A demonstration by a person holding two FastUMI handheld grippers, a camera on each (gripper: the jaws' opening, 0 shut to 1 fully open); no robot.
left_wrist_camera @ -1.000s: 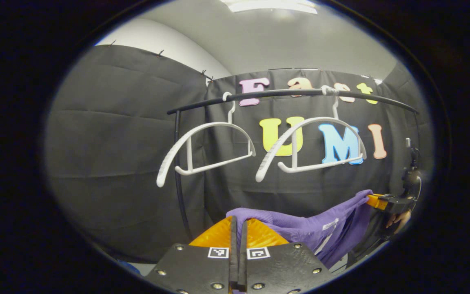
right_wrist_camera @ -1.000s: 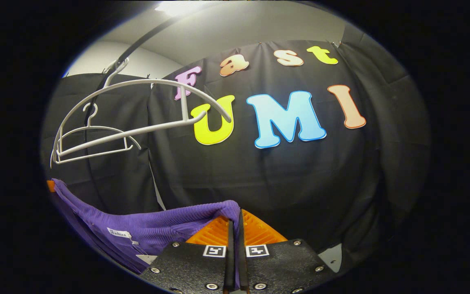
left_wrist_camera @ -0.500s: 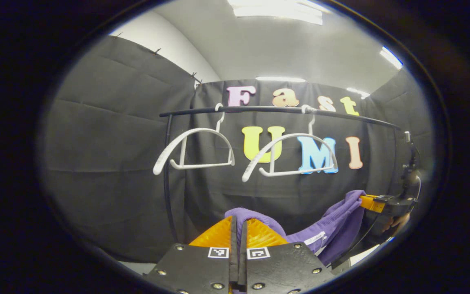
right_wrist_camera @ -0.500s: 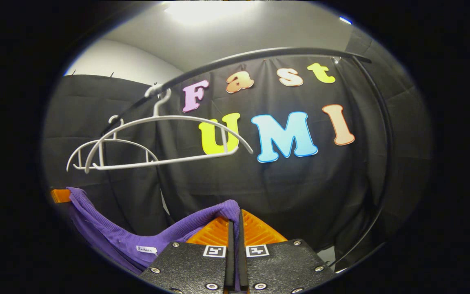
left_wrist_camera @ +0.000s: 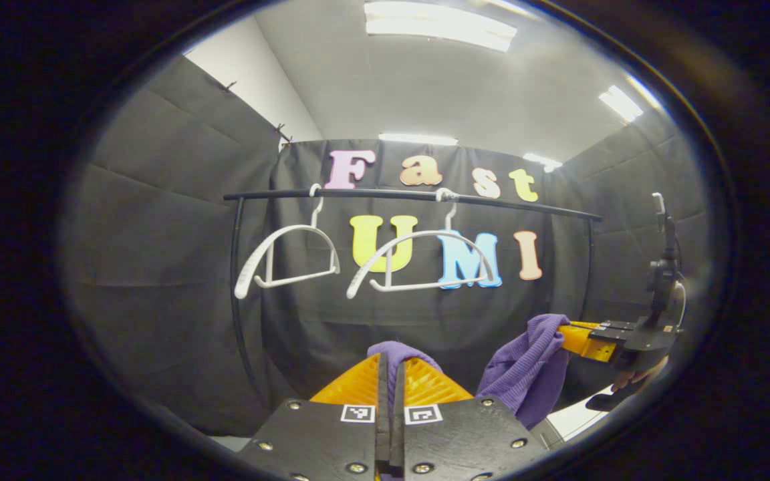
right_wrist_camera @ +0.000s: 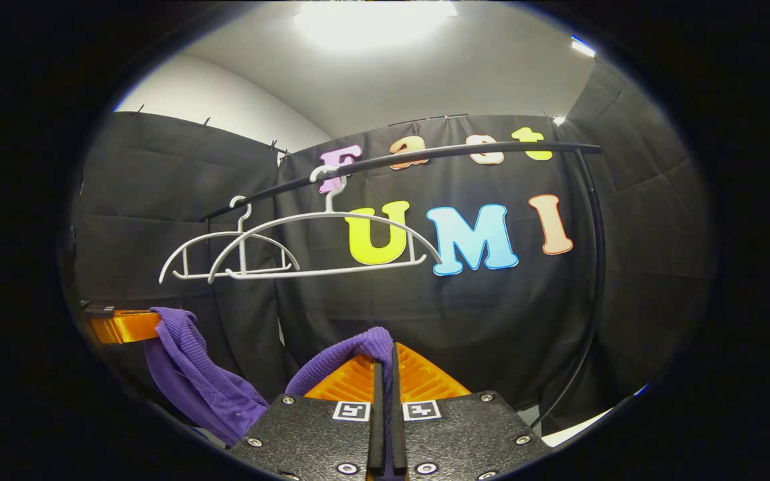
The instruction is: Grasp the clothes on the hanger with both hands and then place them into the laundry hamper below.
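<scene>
Nearest in the left gripper view, the left gripper (left_wrist_camera: 390, 364) has its two fingers pressed together on a fold of the purple ribbed knit garment (left_wrist_camera: 525, 364), which pokes up between the tips. The right gripper view gives the same picture on the other side: the right gripper (right_wrist_camera: 385, 357) is clamped with both fingers on another bunch of the same purple knit (right_wrist_camera: 198, 374).

Between the two grips the garment sags in a loose swag, so its long axis runs side to side from one gripper to the other, with the slack middle pointing down. Each gripper holds one end, so neither is nearer; from the left gripper the cloth trails off to its right toward the other tool, held by a hand (left_wrist_camera: 632, 379) at the edge of view.

Farther back, two white plastic hangers (left_wrist_camera: 425, 264) hang bare on the black metal rail (left_wrist_camera: 425, 196), well apart from and above the garment, so the clothes are already off the hanger.

The laundry hamper is below the cameras' aim, so how the garment lies over it cannot be judged; the coming move, in my reading, is to lower both ends together until the swag drops inside, then let go.
</scene>
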